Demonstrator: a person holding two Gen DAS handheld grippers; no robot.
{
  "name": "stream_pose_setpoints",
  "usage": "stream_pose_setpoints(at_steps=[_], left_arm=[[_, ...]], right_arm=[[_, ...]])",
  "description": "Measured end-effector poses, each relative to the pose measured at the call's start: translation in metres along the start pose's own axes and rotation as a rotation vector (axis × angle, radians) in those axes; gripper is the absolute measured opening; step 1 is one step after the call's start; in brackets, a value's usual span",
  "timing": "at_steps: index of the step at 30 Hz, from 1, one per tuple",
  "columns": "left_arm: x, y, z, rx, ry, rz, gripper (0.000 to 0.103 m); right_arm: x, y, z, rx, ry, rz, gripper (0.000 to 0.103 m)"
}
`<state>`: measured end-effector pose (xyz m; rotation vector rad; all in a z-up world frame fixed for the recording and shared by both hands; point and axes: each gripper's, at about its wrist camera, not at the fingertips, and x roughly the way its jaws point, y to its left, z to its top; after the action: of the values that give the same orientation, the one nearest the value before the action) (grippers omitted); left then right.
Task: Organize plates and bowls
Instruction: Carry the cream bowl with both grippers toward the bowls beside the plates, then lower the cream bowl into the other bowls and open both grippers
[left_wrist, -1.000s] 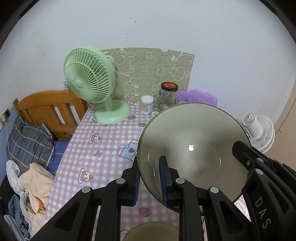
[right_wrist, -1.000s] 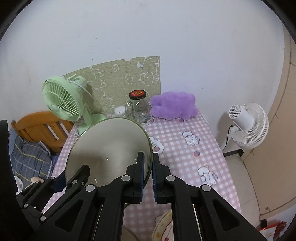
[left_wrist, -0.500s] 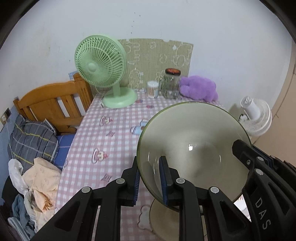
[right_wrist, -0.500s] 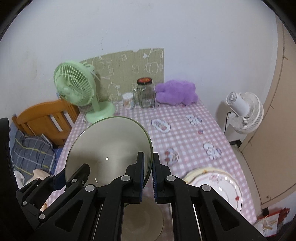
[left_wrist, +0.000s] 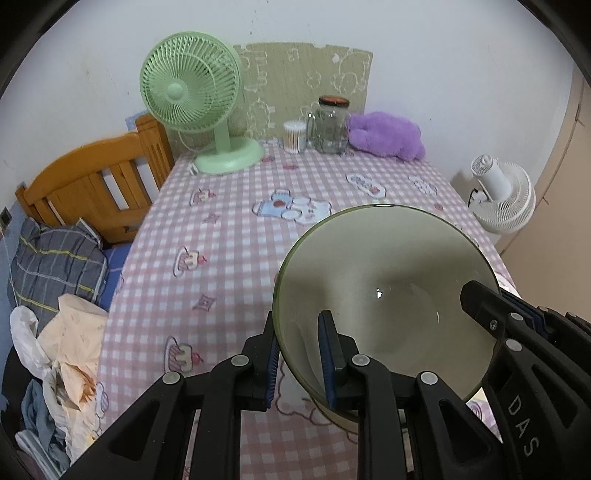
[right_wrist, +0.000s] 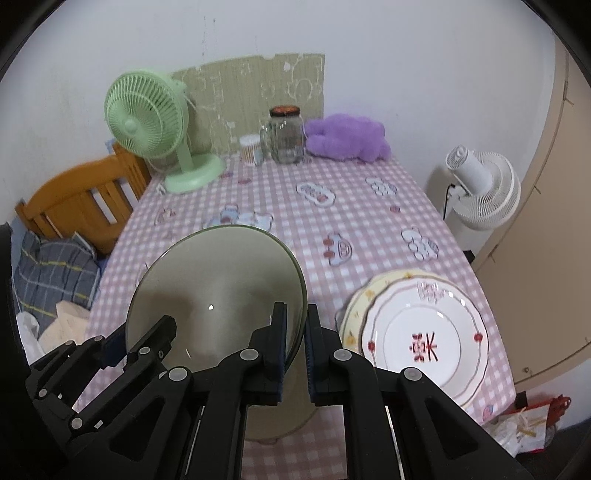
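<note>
Left wrist view, nearest: left hand-held gripper (left_wrist: 297, 363), black with blue pads, clamped on near-left rim of translucent olive-green glass bowl (left_wrist: 384, 295); one pad outside the wall, one inside. Bowl tilted, held above pink-and-white checked surface (left_wrist: 229, 229). Right hand-held gripper (left_wrist: 517, 317) visible at bowl's right rim, marked "DAS". Below the bowl, edge of a second pale round dish (left_wrist: 343, 417), mostly hidden; type cannot be told.

Right wrist view, nearest: right hand-held gripper (right_wrist: 295, 345) clamped on right rim of same bowl (right_wrist: 218, 291), pads either side of the wall. Left hand-held gripper (right_wrist: 122, 347) at bowl's left rim. Under the bowl, part of the pale dish (right_wrist: 280, 417) on the surface (right_wrist: 354, 236). Just right of the bowl: white scalloped plate with red motif (right_wrist: 424, 343) stacked on a cream yellow-flowered plate (right_wrist: 360, 302).

Mid-distance: bare checked cloth with cartoon prints.

Far edge of surface, left to right: mint-green plastic desk fan (left_wrist: 195, 96), small container of cotton swabs (left_wrist: 294, 137), clear glass jar with dark lid (left_wrist: 330, 123), purple plush toy (left_wrist: 388, 134). Behind them, green patterned mat (left_wrist: 303, 85) against white wall.

Off the surface: orange wooden bed frame (left_wrist: 92, 184) with bedding and clothes at left; white floor fan (left_wrist: 498, 199) at right.
</note>
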<state>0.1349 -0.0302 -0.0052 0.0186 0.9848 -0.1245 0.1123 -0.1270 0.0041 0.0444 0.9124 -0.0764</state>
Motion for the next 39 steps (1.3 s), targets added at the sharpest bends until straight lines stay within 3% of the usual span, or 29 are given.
stream_pose_setpoints(at_steps=[25,39], left_arm=[[0.044,-0.010,-0.026,0.074,0.140,-0.031,0.018],[0.051,-0.013,-0.026,0.107,0.143,-0.027,0.019]], right_arm=[[0.040,-0.004,-0.031,-0.013,0.139,-0.066,0.012],[0.043,0.000,-0.031,-0.033,0.140,-0.117,0.012]])
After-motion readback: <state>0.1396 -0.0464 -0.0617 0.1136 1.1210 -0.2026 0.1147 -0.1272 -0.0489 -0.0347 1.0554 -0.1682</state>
